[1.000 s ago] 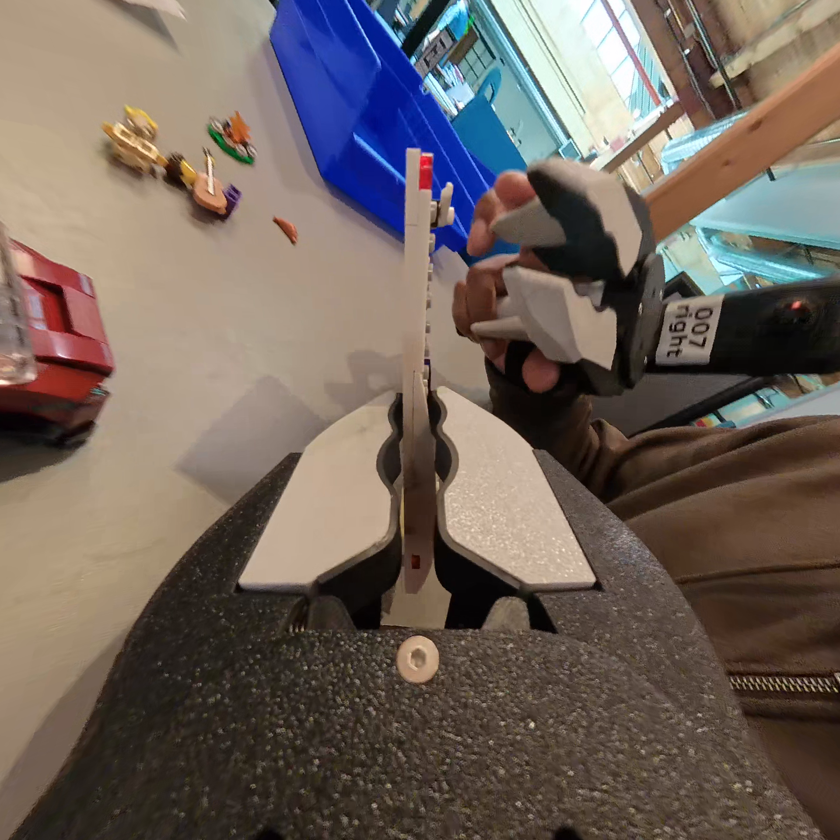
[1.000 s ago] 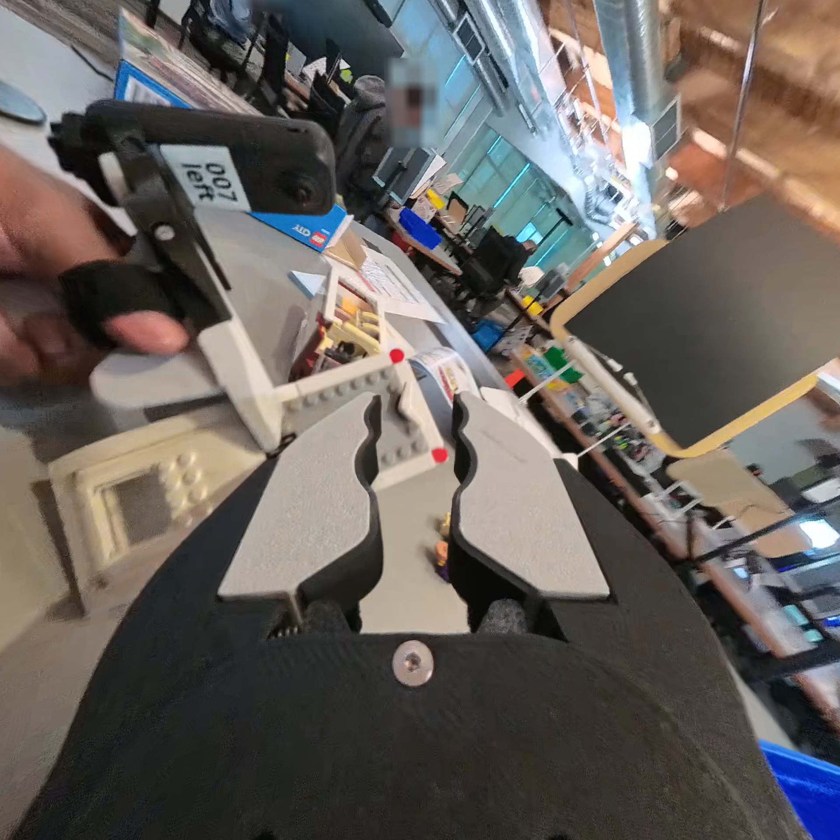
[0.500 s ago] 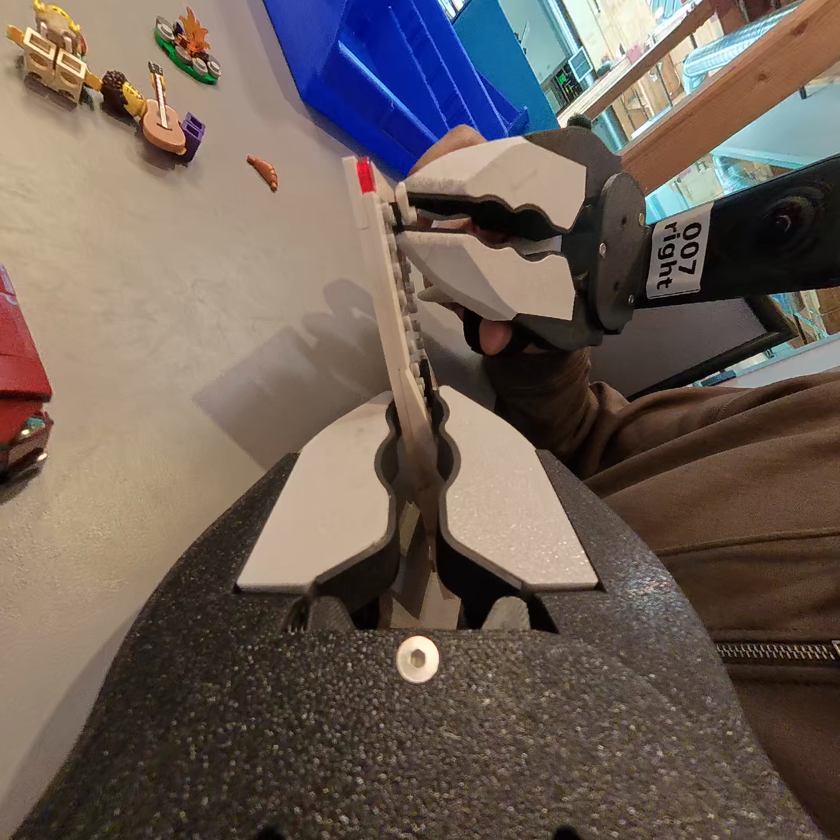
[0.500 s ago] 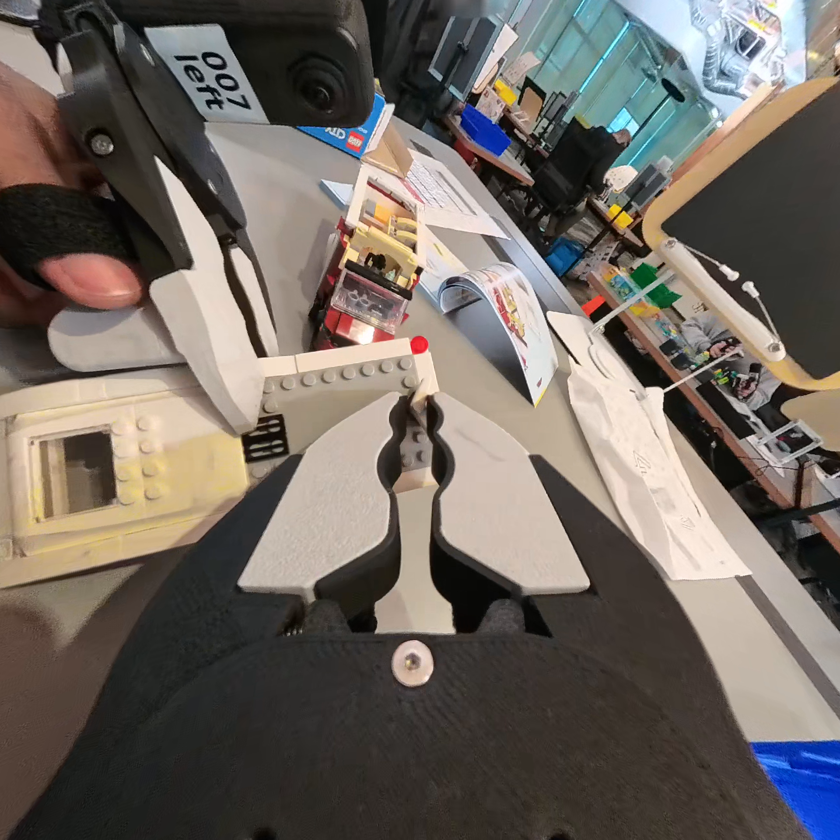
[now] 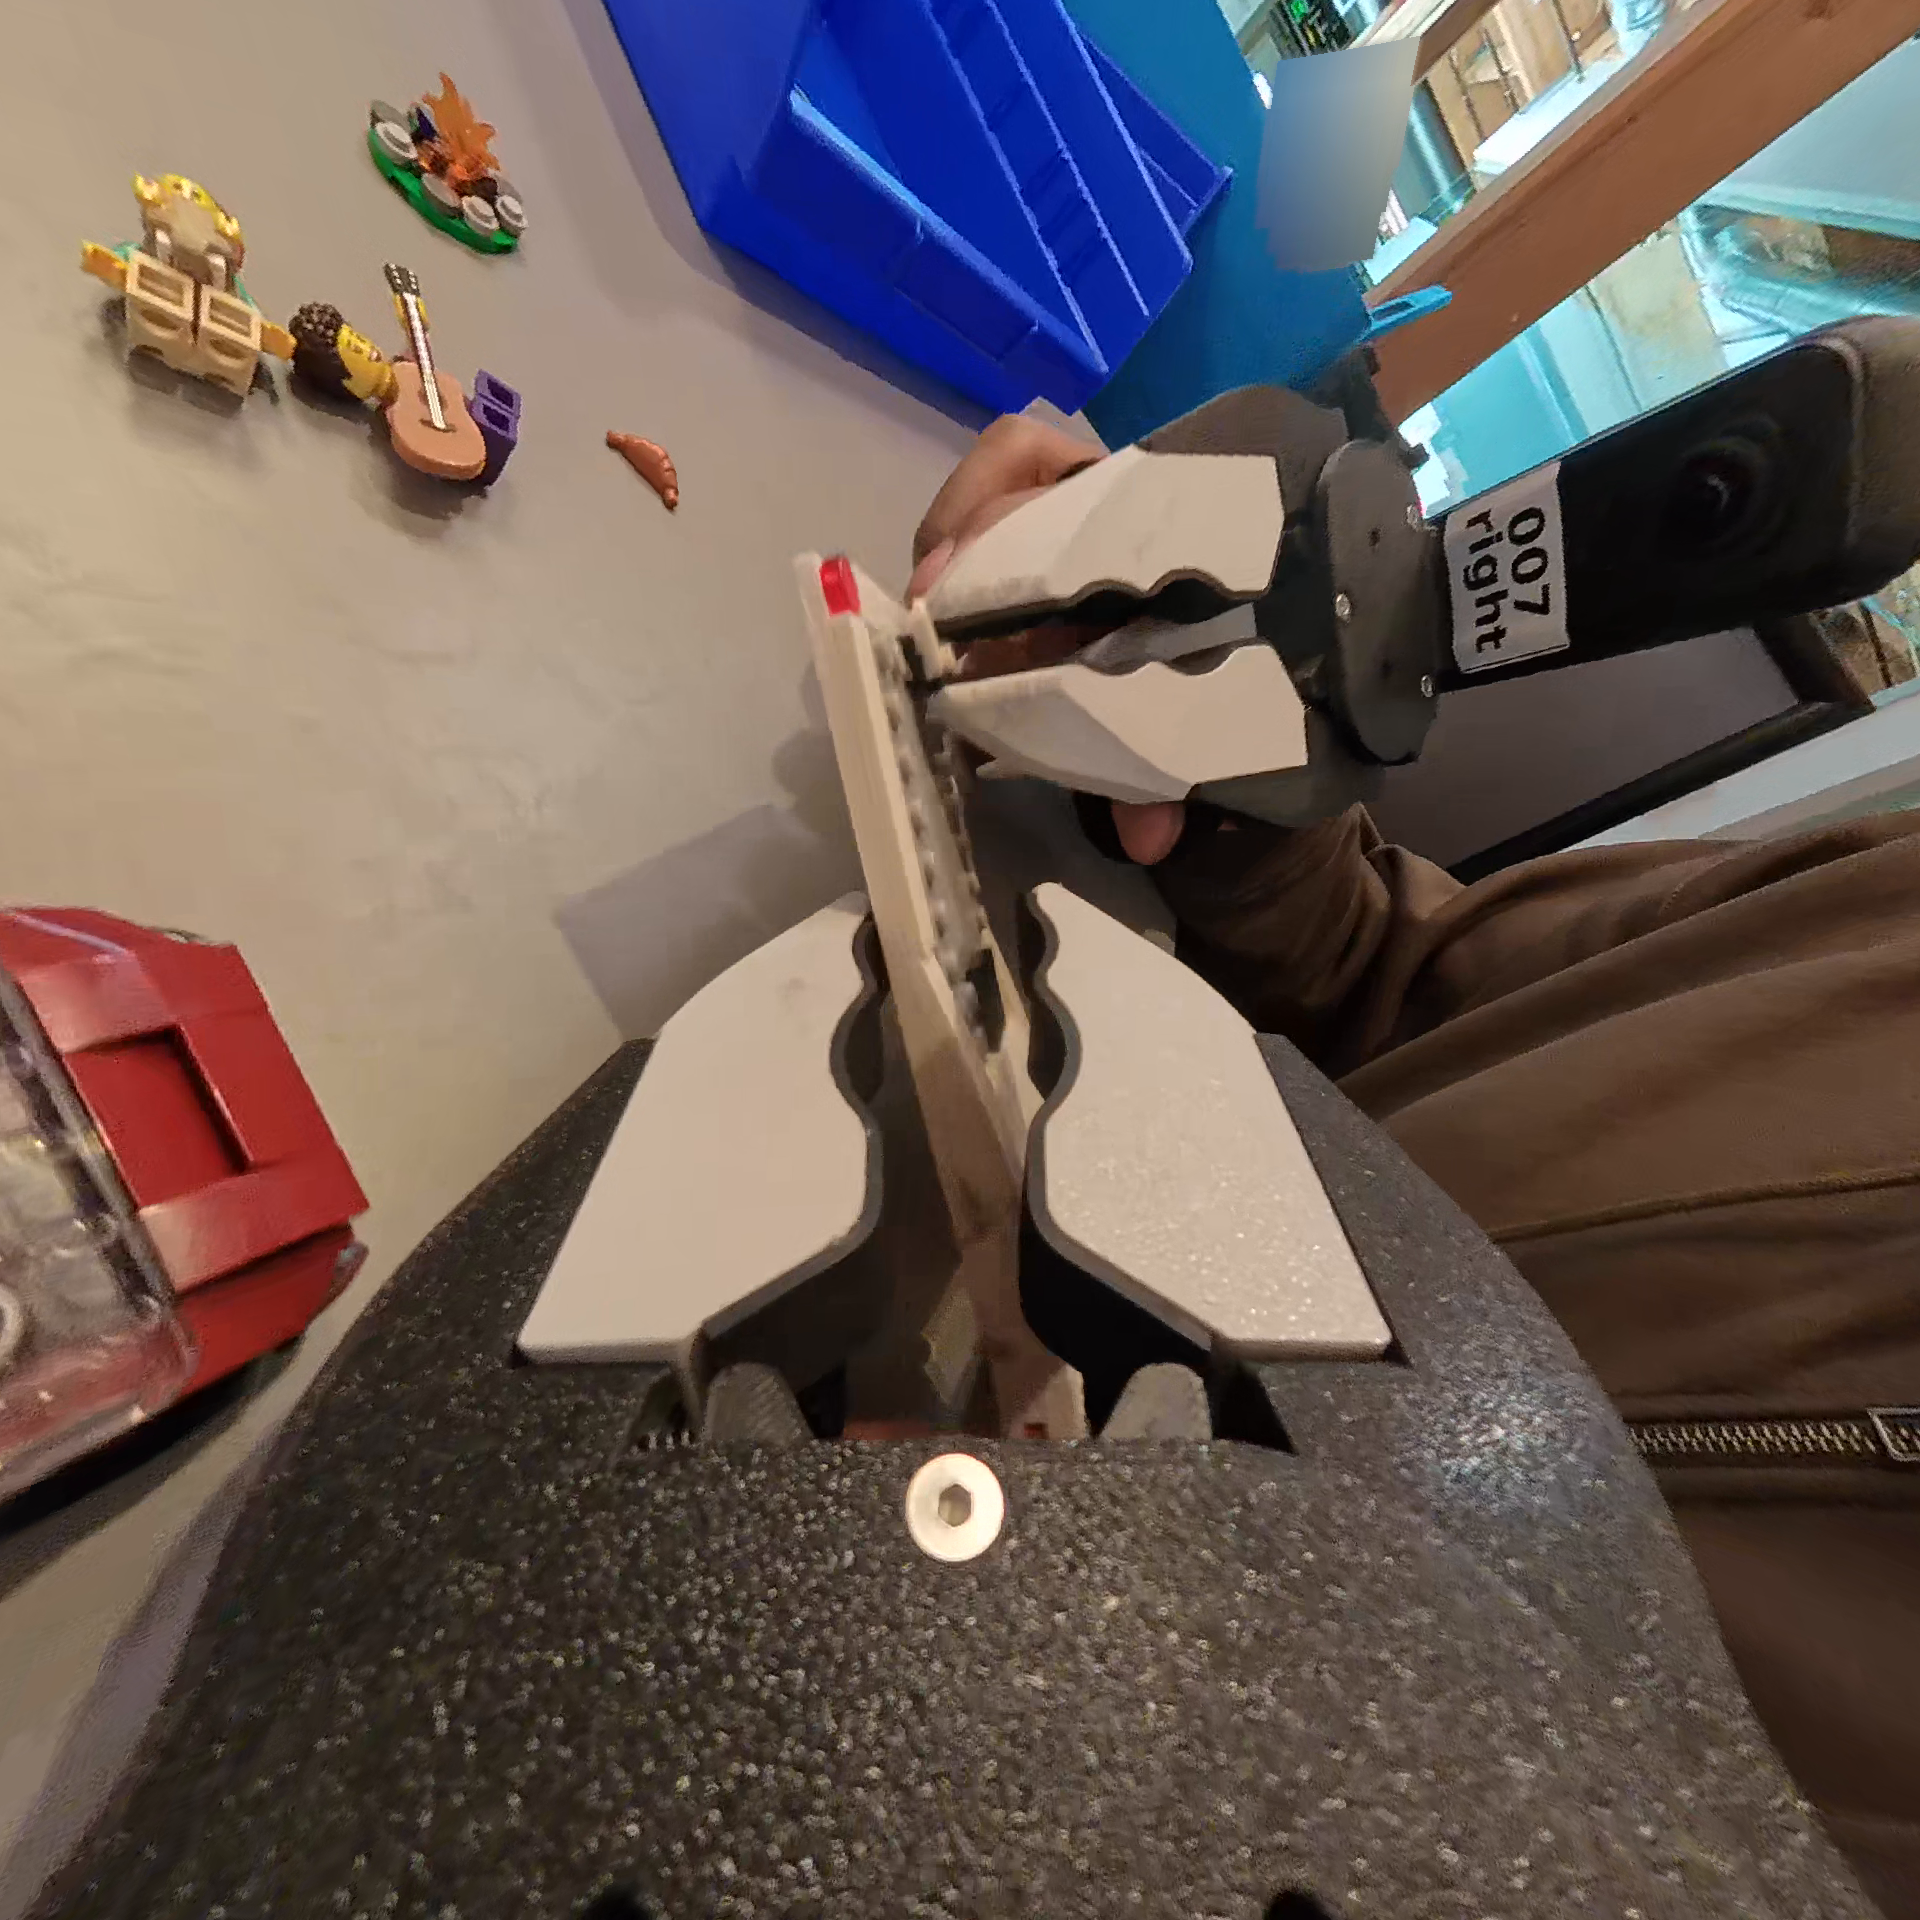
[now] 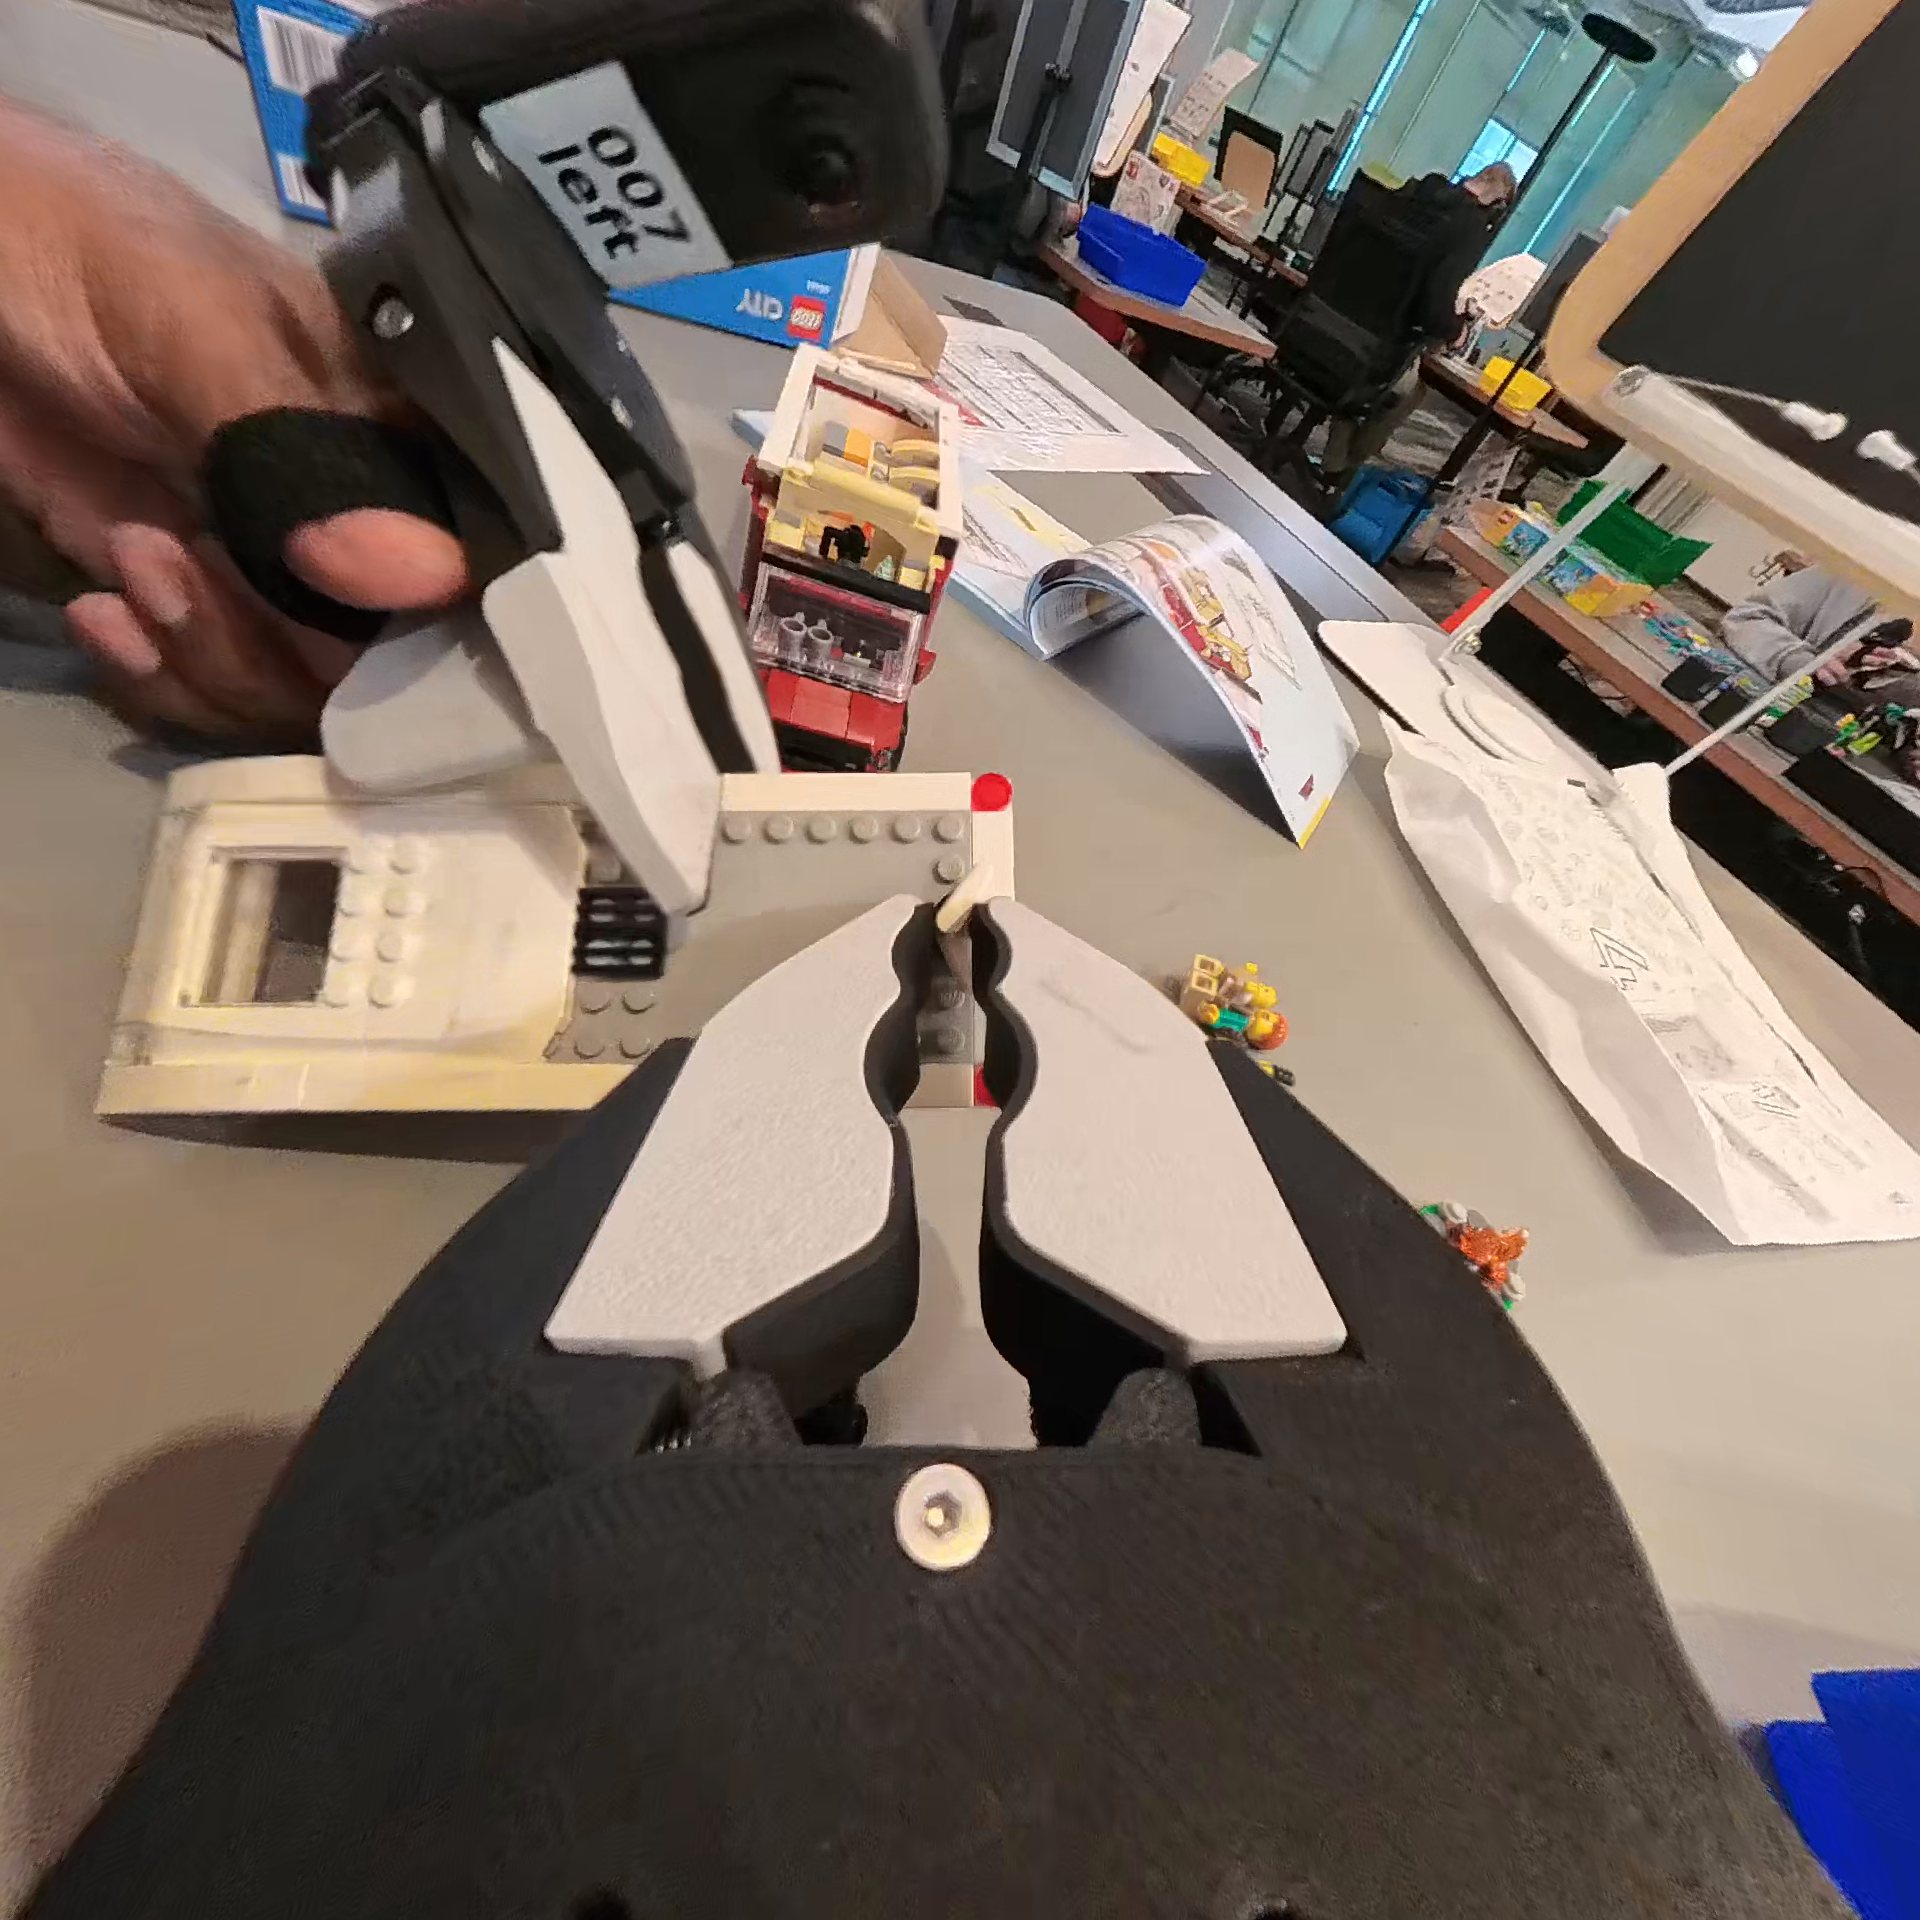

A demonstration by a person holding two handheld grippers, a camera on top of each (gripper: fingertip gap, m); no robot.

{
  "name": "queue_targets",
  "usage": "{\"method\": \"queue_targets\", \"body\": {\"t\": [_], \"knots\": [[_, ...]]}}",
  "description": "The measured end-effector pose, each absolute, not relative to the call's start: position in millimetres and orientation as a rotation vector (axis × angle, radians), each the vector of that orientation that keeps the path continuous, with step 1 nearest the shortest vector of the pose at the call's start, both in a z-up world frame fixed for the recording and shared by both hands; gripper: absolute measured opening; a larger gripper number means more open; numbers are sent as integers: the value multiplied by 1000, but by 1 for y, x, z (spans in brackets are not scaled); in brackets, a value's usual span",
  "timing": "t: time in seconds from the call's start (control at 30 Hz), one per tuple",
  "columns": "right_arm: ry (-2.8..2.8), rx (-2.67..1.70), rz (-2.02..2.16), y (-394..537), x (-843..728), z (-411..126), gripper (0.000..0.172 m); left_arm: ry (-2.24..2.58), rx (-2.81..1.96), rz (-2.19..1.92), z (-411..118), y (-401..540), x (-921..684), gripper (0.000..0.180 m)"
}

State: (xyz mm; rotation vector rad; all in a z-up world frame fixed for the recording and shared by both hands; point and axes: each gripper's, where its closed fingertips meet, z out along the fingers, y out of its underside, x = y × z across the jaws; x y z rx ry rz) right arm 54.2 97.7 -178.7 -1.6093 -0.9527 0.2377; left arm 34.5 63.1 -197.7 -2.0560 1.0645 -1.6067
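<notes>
While left hand-held gripper [image 5: 951, 935] stands parted around white brick roof panel [image 5: 904, 790], right hand-held gripper [image 6: 961, 914] pinches its small cream piece [image 6: 961, 902].

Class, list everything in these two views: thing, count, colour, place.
Brick panel: one, cream and grey, between left tool's fingers.
Small piece: one, cream, at panel's corner.
Brick truck: one, red, behind panel.
Booklet: one, open, beside truck.
Printed paper: one, white, far right.
Bin: one, blue, on table.
Toy figures: several, mixed colours, on table.
Left tool: one, grey-fingered, straddling panel.
Right tool: one, grey-fingered, pinching small piece.
Hands: two, one gripping each tool.
</notes>
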Motion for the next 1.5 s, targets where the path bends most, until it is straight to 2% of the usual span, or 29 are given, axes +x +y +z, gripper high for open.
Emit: {"method": "queue_targets", "body": {"t": [0.17,0.3,0.47,0.63,0.9,1.5], "knots": [[-947,-1595,263,96,55,-177,6,1176,-2070,-1561,-199,70,41,13],[-936,-1608,312,93,67,-177,7,1233,-2068,-1587,-196,70,51,11],[-933,-1645,373,89,86,-179,18,1403,-2080,-1497,-197,65,69,10],[-905,-1688,339,94,104,-183,5,1471,-2070,-1521,-203,69,86,10],[-948,-1736,332,94,105,-192,12,1431,-2052,-1581,-208,74,87,11],[-1076,-1759,207,96,94,-209,8,1443,-2155,-1652,-224,76,77,10]]}}
